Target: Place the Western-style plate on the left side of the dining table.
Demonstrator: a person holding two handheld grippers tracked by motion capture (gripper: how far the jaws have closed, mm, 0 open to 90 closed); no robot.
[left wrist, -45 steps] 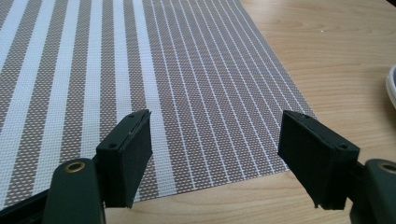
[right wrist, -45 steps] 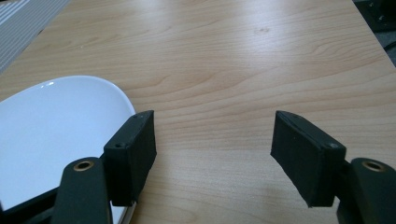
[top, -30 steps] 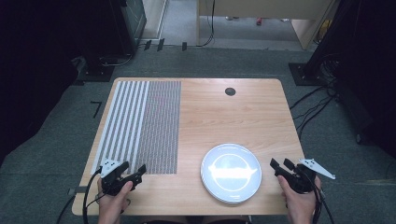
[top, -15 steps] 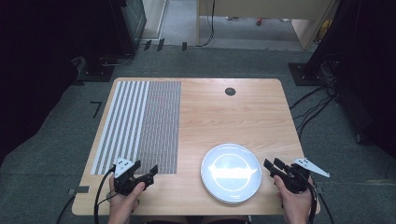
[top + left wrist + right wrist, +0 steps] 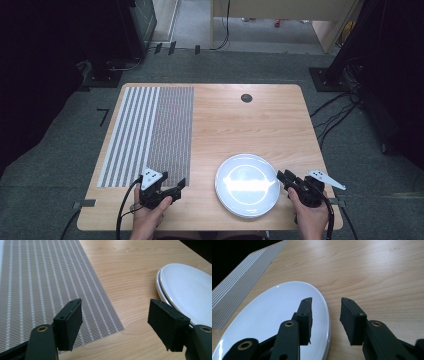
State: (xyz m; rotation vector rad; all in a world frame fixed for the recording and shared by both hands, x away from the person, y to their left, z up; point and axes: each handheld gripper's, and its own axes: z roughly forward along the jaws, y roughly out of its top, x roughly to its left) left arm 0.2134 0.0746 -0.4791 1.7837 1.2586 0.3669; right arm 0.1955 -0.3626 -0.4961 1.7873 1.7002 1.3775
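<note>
Wooden and pale, the tabletop carried a striped grey placemat along its left side and a white plate near its front edge, right of centre. In the left gripper view the plate looked like two stacked rims, though I could not tell for sure. A small dark round disc sat in the wood at the far side. No writing or brand mark could be read on any of these.

At the near left, the left tongs were held in a hand, spread wide apart with nothing between them, just off the placemat's near right corner and pointing toward the plate. At the near right, the right tongs were held in the other hand, parted and gripping nothing, at the plate's right rim; in the right gripper view one jaw stood over the plate and the other over bare wood.
</note>
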